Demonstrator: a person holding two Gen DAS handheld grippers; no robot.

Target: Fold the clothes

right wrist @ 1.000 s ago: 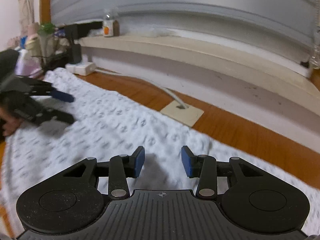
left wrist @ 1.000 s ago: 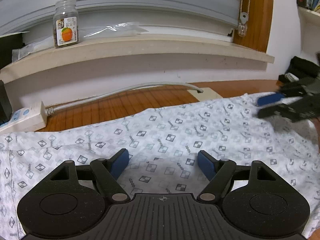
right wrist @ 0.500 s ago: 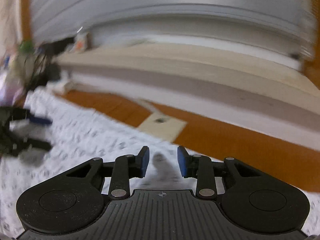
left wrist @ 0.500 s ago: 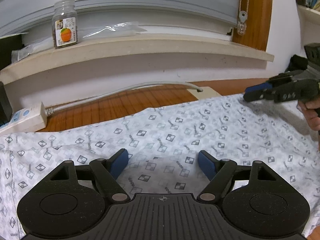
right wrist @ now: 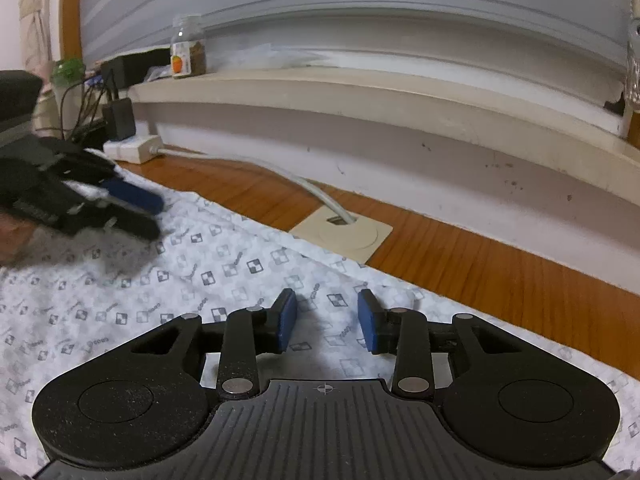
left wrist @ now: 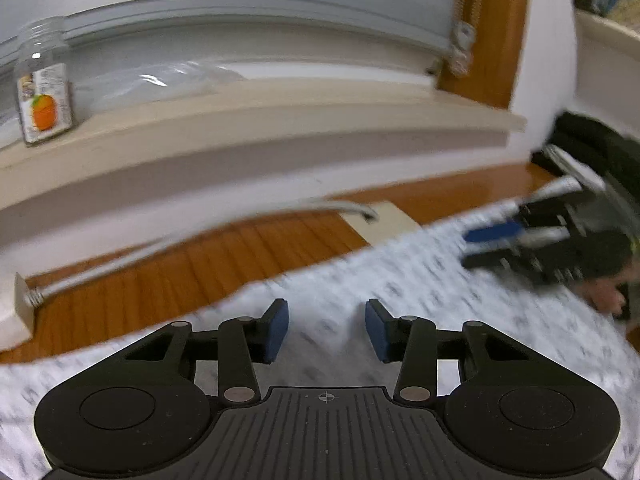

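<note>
A white garment [right wrist: 208, 276] printed with small checked squares lies spread flat on the wooden table [right wrist: 500, 276]. My right gripper [right wrist: 326, 312] hovers low over the garment's far edge, its blue pads apart with only flat cloth under the gap. My left gripper [left wrist: 326, 320] is over the same far edge further left. Its jaws are closing, and the blurred cloth [left wrist: 420, 280] lies under them, not pinched. Each gripper shows in the other's view: the left gripper [right wrist: 136, 212] at the left, the right gripper [left wrist: 480, 246] at the right with a hand behind it.
Behind the table runs a pale windowsill ledge [right wrist: 360, 92] bearing a glass jar [left wrist: 44, 100]. A white power strip [right wrist: 134, 146] and its grey cable [right wrist: 320, 196] lead to a beige grommet plate [right wrist: 348, 236] just past the cloth edge. Black items [left wrist: 592, 140] sit far right.
My left gripper has moved forward toward the garment's far edge and its jaws have narrowed. The right gripper has settled low over the cloth edge near the grommet plate.
</note>
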